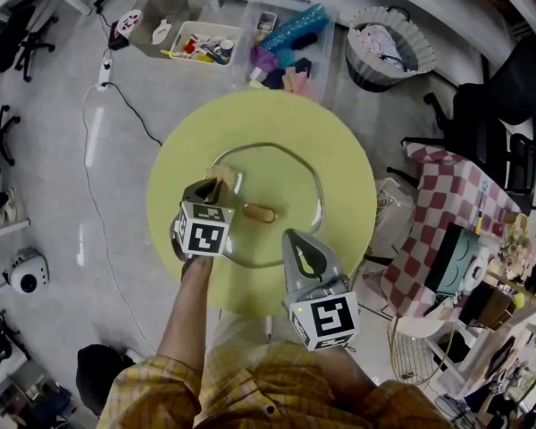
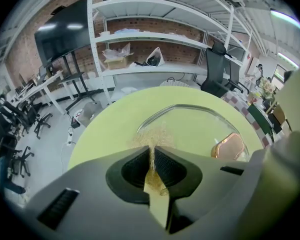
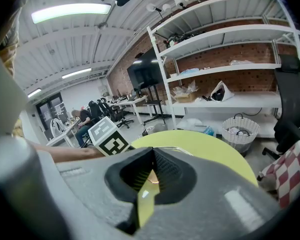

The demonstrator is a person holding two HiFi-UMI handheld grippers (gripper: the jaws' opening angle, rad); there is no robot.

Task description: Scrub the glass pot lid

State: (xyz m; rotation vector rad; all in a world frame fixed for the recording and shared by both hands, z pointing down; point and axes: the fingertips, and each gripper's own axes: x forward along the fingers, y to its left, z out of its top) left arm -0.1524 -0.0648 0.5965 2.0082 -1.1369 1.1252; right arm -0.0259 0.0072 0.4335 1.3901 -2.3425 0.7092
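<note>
Glass pot lid (image 1: 284, 184) lies near left gripper's (image 1: 221, 180) scourer (image 2: 153, 135).

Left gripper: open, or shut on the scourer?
Shut on the scourer: in its own view the jaws of the left gripper pinch its golden fibres, which fan out beyond the tips.

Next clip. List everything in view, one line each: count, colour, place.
table: one, yellow-green, round, middle of the floor.
glass lid: one, clear, flat on the table.
lid handle: one, copper-brown, at the lid's middle.
scrubber: one, golden, at the lid's left edge.
plastic bins: two, clear, with colourful contents, on the floor beyond the table.
basket: one, grey-white, on the floor beyond the table, right of the bins.
checked cloth: one, red-white, right of the table.
left gripper: grey, shut on the scrubber.
right gripper: grey, shut, empty, above the table's near edge.
</note>
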